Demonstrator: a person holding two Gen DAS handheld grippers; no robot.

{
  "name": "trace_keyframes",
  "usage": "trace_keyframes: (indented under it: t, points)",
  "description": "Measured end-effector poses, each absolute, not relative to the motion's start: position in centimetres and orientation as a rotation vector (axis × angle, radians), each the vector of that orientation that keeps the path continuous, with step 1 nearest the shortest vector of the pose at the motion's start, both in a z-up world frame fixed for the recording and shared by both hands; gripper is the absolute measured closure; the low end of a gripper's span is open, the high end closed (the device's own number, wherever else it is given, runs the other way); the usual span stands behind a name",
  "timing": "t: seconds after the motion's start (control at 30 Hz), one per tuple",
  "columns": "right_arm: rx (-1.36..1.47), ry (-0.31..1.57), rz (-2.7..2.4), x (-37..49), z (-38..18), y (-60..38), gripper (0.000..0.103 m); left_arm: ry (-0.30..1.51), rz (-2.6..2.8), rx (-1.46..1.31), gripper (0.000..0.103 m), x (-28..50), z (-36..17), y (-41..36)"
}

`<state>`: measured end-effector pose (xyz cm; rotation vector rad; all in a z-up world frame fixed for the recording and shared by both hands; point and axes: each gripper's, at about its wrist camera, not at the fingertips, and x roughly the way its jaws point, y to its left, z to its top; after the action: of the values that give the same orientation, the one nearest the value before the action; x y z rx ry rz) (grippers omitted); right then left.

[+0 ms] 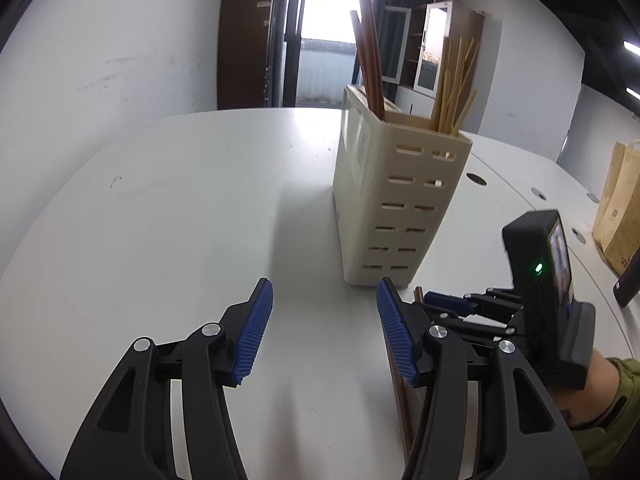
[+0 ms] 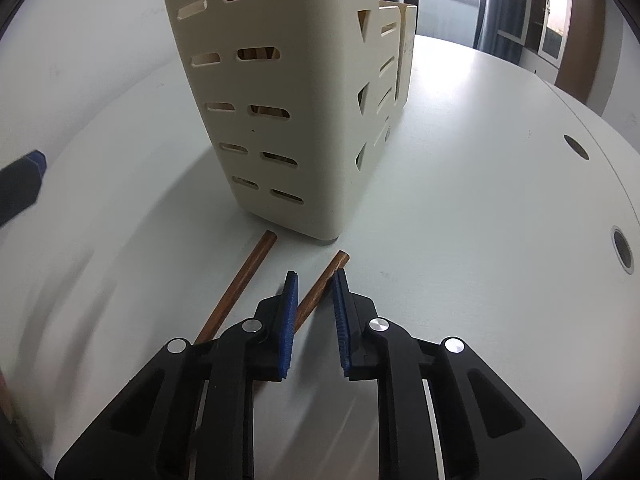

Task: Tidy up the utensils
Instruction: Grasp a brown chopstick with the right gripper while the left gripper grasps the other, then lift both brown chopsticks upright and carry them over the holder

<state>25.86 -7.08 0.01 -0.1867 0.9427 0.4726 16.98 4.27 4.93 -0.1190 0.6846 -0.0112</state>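
Observation:
A cream slotted utensil holder [image 1: 394, 200] stands upright on the white table [image 1: 180, 208], with dark brown chopsticks [image 1: 370, 64] in one compartment and pale bamboo ones [image 1: 456, 84] in another. My left gripper [image 1: 325, 332] is open and empty in front of the holder. In the right wrist view the holder [image 2: 288, 96] is close ahead. Two dark brown chopsticks lie flat on the table before it: one [image 2: 240, 284] to the left, one [image 2: 320, 288] between my right gripper's [image 2: 314, 312] narrowly parted blue pads [image 2: 289, 320]. Whether the pads touch it is unclear.
Brown paper bags [image 1: 620, 208] and a dark phone-like object [image 1: 630, 280] sit at the table's right edge. Cable holes [image 2: 622, 248] dot the table. My right gripper's body [image 1: 540, 280] is just right of my left gripper.

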Motion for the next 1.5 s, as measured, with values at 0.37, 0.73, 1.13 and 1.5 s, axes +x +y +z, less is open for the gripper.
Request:
trace_keyframes:
  t: [0.37, 0.73, 1.13, 1.5]
  points:
    - [-0.178, 0.980, 0.474, 27.0, 0.2, -9.0, 0.094, 0.871, -0.099, -0.066, 0.049, 20.1, 0.7, 1.6]
    - [-0.160, 0.991, 0.463, 26.9, 0.9, -10.1, 0.095, 1.007, -0.143, 0.020, 0.059, 23.1, -1.7, -1.3]
    - [-0.176, 0.979, 0.454, 26.8, 0.9, -10.4, 0.095, 1.047, -0.113, 0.071, 0.096, 25.1, -1.2, -0.9]
    - [-0.161, 0.882, 0.471, 25.1, 3.4, -10.2, 0.095, 0.941, -0.083, 0.008, 0.097, 22.3, 1.4, 1.1]
